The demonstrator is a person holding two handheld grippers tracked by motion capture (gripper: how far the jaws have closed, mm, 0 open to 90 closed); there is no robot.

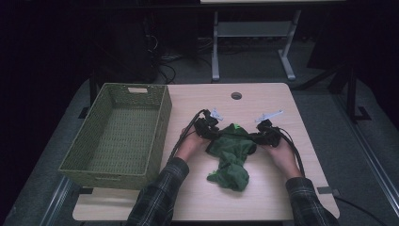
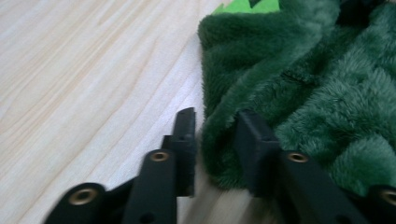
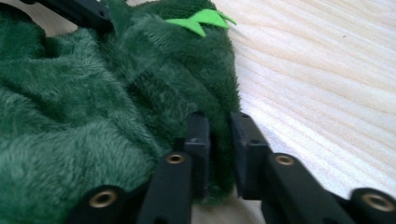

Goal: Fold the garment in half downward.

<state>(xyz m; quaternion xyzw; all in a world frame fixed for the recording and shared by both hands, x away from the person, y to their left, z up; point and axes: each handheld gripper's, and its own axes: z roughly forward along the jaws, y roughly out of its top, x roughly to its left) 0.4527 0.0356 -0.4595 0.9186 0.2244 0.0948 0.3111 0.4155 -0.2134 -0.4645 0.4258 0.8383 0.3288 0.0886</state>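
Jaws first: in the left gripper view the left gripper (image 2: 215, 140) has an edge fold of the dark green fleece garment (image 2: 303, 93) between its two black jaws, the gap narrow, the right-hand jaw pressed into the pile and the left-hand one just at the fold. In the right gripper view the right gripper (image 3: 219, 144) is nearly closed, a thin ridge of the fleece's edge pinched between its jaws. So both sides are clamped on cloth.

Out to the high view: the garment (image 1: 231, 155) lies crumpled at the centre of the frame on the pale wooden surface (image 1: 263, 197), its top edge stretched between the two grippers, the rest trailing toward the bottom of the frame. Bright green trim (image 3: 201, 21) shows at the fleece's upper edge. The left hand (image 1: 190, 146) and right hand (image 1: 282, 153) sit low, either side of it.

At the left of the frame stands a woven green basket (image 1: 160, 136), well apart from the fleece.

This looks like the pickup step, corners just taken. The next move probably calls for an even lift with both hands, keeping the pinches firm so the plush edge does not slip out.
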